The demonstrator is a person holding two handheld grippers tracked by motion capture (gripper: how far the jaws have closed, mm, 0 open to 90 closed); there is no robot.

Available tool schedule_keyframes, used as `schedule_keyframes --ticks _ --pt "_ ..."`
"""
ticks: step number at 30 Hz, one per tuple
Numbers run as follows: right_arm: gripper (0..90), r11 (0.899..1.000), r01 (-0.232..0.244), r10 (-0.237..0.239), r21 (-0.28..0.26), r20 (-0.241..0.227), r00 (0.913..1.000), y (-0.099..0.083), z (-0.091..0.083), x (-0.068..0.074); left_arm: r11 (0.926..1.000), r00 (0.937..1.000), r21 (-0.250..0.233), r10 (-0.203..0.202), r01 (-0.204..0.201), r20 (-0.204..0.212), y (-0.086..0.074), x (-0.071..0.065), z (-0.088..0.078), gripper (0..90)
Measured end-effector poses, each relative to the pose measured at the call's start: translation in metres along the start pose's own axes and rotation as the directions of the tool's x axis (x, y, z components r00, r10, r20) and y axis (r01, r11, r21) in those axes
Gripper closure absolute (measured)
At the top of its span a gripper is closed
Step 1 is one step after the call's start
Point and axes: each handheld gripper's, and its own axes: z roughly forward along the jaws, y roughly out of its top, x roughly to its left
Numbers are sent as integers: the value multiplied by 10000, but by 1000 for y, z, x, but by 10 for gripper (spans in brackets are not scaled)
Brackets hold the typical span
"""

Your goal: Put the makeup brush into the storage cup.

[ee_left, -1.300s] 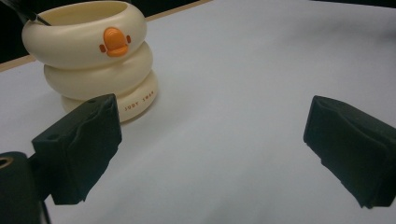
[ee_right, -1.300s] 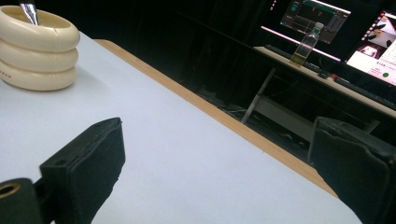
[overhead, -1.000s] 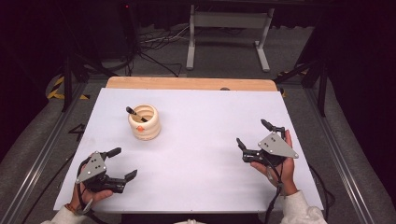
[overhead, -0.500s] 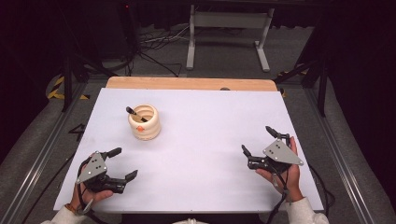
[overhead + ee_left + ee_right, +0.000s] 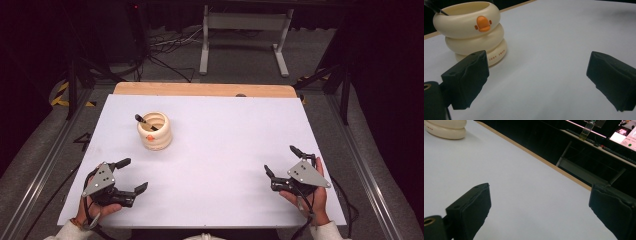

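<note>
Each hand-held gripper is black, topped by a grey three-cornered plate dotted with small dark screws: the left gripper (image 5: pixel 131 175) and the right gripper (image 5: pixel 281 160) look alike. Both end in two blocky black jaws with matte, slightly dented padded faces; a brass-coloured ringed hole sits near the base of one jaw. A thin black cable trails from each. White sleeve cuffs show, with a thin orange band at the left wrist

The high view looks down the white table (image 5: pixel 225 150); both low gripper views share its cream holder (image 5: pixel 471 32).
</note>
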Motion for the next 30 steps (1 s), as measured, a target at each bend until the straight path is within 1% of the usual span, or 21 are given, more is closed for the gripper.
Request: schedule_keyframes --ticks 3,7,8,11,14,17,21,26,30 --pt "48 9999 -79 79 123 60 10000 -5 -4 -1 10000 10000 -15 0 0 7 0 0 0 54" --pt "48 9997 -30 26 231 141 9999 -10 -7 -1 10000 10000 -40 -21 21 8 0 0 -1 54" --pt "48 9995 -110 106 296 128 9999 -14 -9 -1 10000 10000 -48 -16 16 11 1 0 -1 54" --pt "48 9992 -234 229 331 153 9996 -18 -12 -2 10000 10000 -69 -22 22 4 1 0 -1 54" --pt "48 9988 -272 265 410 194 9995 -23 -14 -3 9999 10000 -99 -27 27 -12 1 0 -2 54" --pt "48 9980 -398 393 486 125 9992 -27 -15 -3 10000 10000 -90 -35 35 -14 1 0 -2 54" --pt "48 9983 -327 322 473 127 9994 -29 -15 -3 10000 10000 -64 -9 9 -57 1 0 -1 54" --pt "48 9983 -363 360 449 87 9993 -29 -16 -1 10000 10000 -53 69 -69 -17 2 -1 0 54" --pt "48 9987 -435 431 253 140 9990 -27 -20 0 9999 10000 -81 66 -66 19 2 -2 -1 53"
